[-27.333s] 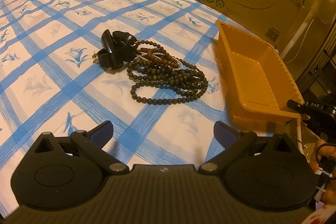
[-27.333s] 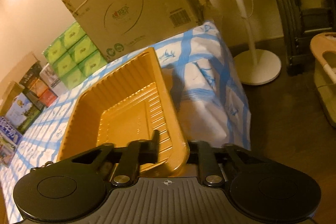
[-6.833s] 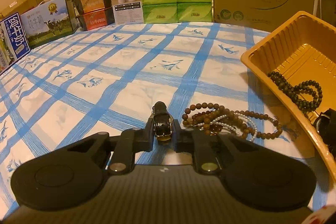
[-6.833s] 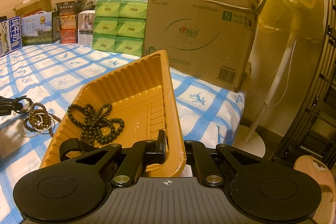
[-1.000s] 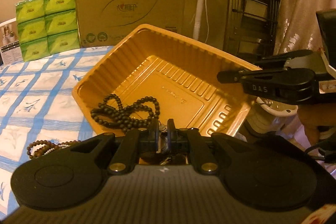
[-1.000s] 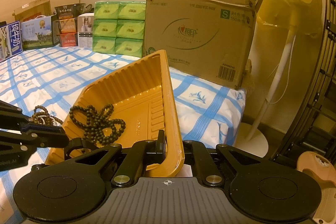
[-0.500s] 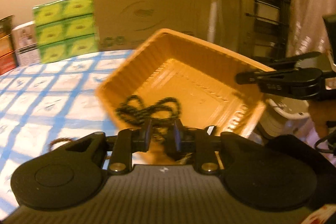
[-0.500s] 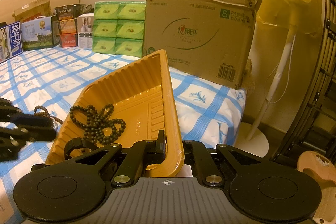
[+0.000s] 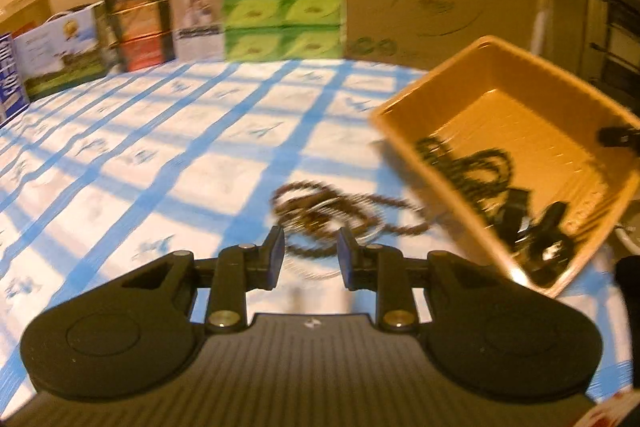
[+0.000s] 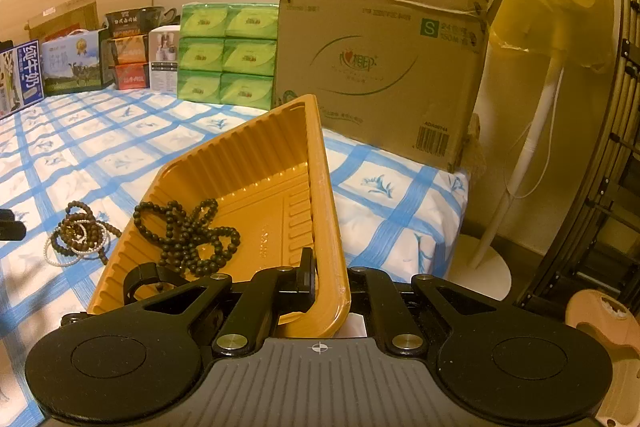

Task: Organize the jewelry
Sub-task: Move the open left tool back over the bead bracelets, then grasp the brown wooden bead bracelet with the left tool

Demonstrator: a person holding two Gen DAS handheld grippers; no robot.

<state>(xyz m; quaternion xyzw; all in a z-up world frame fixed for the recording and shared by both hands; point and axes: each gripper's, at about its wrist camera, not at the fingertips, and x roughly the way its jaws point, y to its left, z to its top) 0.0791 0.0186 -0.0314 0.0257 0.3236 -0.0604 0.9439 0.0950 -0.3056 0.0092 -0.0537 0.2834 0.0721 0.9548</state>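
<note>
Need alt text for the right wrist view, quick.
The right hand-held gripper is shut on the rim of a tilted orange tray holding dark beads. A brown bead bundle lies on the blue-checked tablecloth beside it.

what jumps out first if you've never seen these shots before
The orange tray at the table's right edge, its near rim clamped in the right gripper, holds a dark bead strand and a black watch. Beside it on the blue-checked cloth lies a brown bead pile, with the open left gripper above it.
</note>
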